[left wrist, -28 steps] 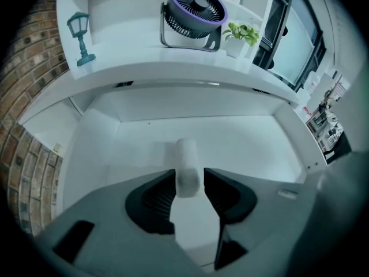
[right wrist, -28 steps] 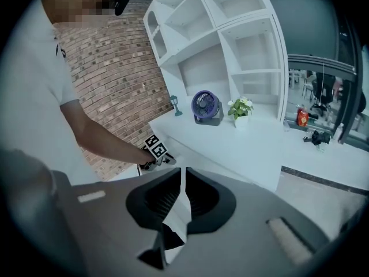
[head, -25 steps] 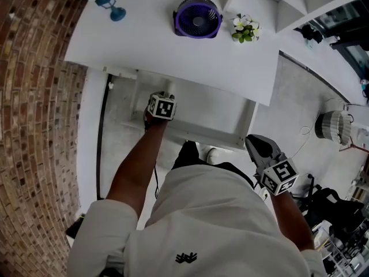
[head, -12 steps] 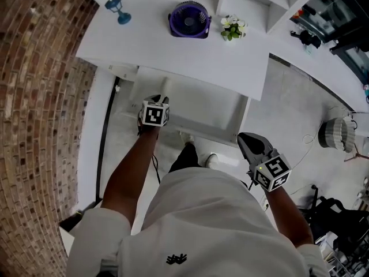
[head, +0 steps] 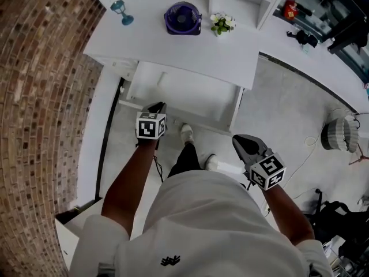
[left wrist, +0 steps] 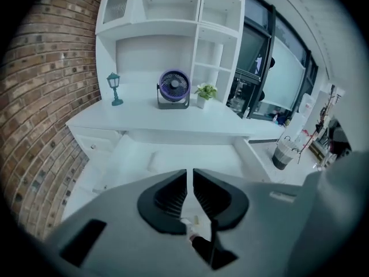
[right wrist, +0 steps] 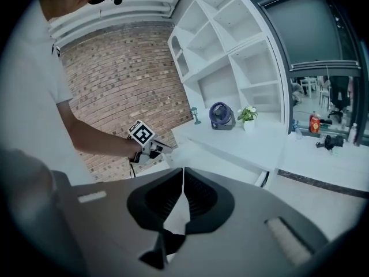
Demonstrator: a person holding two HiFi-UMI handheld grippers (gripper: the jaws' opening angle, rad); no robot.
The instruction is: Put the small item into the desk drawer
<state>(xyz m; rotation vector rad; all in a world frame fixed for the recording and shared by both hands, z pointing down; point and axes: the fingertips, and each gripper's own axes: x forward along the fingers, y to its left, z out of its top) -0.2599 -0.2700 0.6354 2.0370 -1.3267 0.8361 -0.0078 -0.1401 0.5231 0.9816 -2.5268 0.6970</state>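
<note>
The white desk drawer (head: 233, 112) stands pulled out under the desk (head: 173, 45). In the left gripper view a small pale flat item (left wrist: 154, 161) lies on the drawer floor (left wrist: 115, 154); it is faint. My left gripper (head: 159, 106) hovers at the drawer's front left edge. Its jaws (left wrist: 189, 175) are closing, a narrow gap still between them and nothing in it. My right gripper (head: 236, 138) hangs off to the drawer's right, near my hip, jaws (right wrist: 183, 173) together and empty. The right gripper view also shows the left gripper (right wrist: 164, 149).
On the desk stand a teal lamp figurine (head: 121, 11), a purple fan (head: 183, 18) and a small flower pot (head: 221, 23). A brick wall (head: 40, 97) runs along the left. My feet (head: 185, 133) are on the grey floor below the drawer. White shelves (left wrist: 167, 16) rise behind the desk.
My left gripper has drawn back from over the drawer's inside to its front edge. The head view has pulled away, showing more floor. The right gripper has barely shifted.
</note>
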